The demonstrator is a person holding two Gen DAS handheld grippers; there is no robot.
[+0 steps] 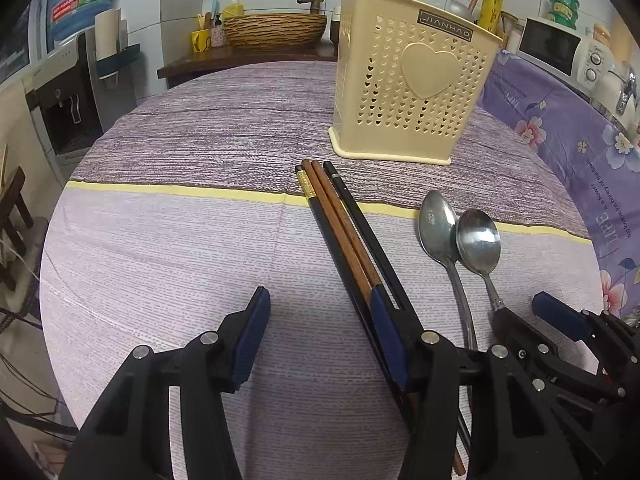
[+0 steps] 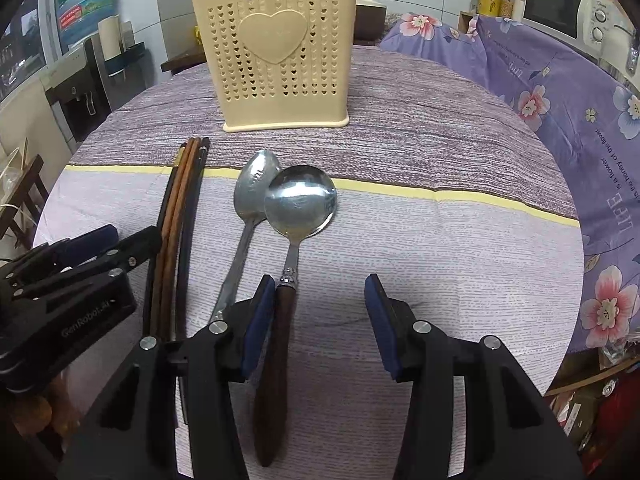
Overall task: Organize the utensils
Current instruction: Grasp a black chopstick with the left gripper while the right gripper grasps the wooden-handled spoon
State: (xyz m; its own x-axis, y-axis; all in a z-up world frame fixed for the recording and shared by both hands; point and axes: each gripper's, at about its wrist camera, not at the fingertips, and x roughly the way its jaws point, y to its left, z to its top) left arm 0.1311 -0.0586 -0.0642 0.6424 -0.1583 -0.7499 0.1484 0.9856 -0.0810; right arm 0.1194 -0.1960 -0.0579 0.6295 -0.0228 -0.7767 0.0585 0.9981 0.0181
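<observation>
Lying lengthwise toward holder [image 2: 276,52]: chopsticks [image 1: 344,232], spoons [image 2: 296,216], bowls far end. Left claw [image 1: 320,336], right claw [image 2: 320,320] spread.

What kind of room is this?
Probably a home kitchen or dining corner: a microwave on the counter, a water dispenser, and spoons and chopsticks on the table.

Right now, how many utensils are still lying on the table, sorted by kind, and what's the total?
Black chopsticks: 2
Brown wooden chopsticks: 2
All-metal spoon: 1
Wooden-handled spoon: 1
Total: 6 lying on the cloth. Those already standing in the cream holder are not counted.
</observation>
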